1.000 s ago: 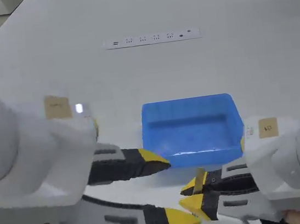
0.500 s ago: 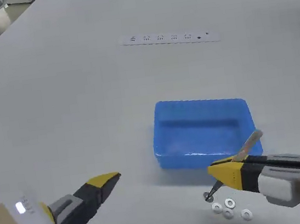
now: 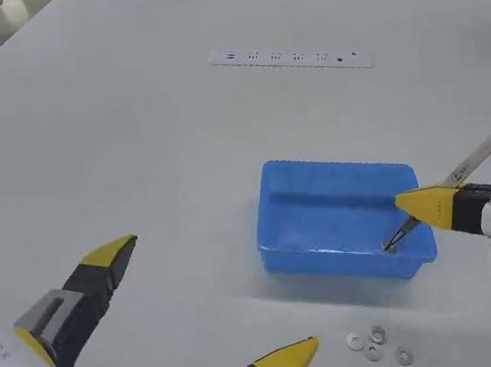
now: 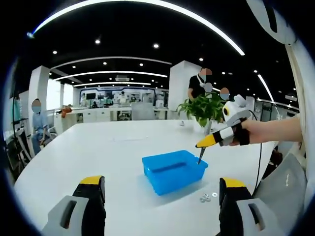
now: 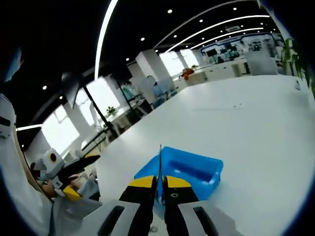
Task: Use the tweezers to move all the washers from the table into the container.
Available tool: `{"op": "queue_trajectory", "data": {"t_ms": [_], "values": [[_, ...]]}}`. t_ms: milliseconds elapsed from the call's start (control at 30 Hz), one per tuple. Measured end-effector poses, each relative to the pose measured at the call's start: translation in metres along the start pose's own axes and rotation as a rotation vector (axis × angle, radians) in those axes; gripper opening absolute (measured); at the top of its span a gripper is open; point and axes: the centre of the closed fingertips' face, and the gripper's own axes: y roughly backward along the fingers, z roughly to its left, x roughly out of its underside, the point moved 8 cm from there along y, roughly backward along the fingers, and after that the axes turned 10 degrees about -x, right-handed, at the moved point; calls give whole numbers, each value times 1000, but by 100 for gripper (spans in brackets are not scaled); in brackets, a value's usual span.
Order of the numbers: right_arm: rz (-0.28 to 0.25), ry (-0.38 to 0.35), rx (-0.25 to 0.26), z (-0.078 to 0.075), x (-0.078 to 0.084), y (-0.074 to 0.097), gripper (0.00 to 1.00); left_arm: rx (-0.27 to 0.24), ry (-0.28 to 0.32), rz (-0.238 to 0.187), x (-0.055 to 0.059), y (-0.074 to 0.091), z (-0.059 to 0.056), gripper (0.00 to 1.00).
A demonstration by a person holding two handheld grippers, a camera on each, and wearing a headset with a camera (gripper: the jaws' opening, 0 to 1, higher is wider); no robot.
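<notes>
Blue plastic container (image 3: 328,259) sits ahead. Our right gripper (image 3: 422,205) pinches tweezers (image 3: 403,233) over its right end, perhaps carrying a washer. Thin, light, slippery washers (image 3: 377,336) lie just nearer; we'd nip one rim. Left gripper (image 3: 223,291) gapes wide.

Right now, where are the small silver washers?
In the head view, the small silver washers lie clustered on the white table, beside the near right corner of the blue plastic container.
</notes>
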Motion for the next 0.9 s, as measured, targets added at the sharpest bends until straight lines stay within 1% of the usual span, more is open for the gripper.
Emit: {"op": "queue_trajectory", "data": {"t_ms": [67, 100, 133, 167, 200, 233, 267, 333, 433, 533, 667, 767, 900], "values": [[0, 1, 33, -9, -2, -3, 3, -10, -3, 0, 0, 0, 1, 98], [0, 5, 40, -13, -3, -5, 3, -9, -4, 1, 1, 0, 1, 97], [7, 11, 59, -18, -3, -8, 3, -13, -7, 7, 1, 0, 1, 96], [20, 18, 74, -22, -2, -10, 3, -21, -28, 1, 1, 0, 1, 96], [31, 33, 82, -25, -1, -12, 3, -23, -32, 4, 0, 1, 1, 96], [41, 45, 87, -28, 1, -15, 3, -26, -36, -13, -1, 1, 1, 96], [56, 52, 89, -31, 3, -19, 3, -25, -35, -18, -2, 1, 1, 96], [87, 82, 89, -35, 6, -25, 3, -26, -30, -19, -2, 1, 1, 96], [126, 115, 92, -38, 9, -30, 3, -27, -29, -9, -1, 0, 2, 95], [164, 146, 100, -41, 12, -34, 3, -18, -37, -11, -1, -1, 1, 95], [185, 168, 99, -41, 14, -36, 3, -11, -48, 0, 0, -2, 0, 93], [208, 200, 106, -42, 15, -35, 4, -10, -46, 1, 0, -2, 0, 93], [216, 219, 111, -42, 15, -33, 4, -7, -40, -6, -1, -2, 0, 93]]}}
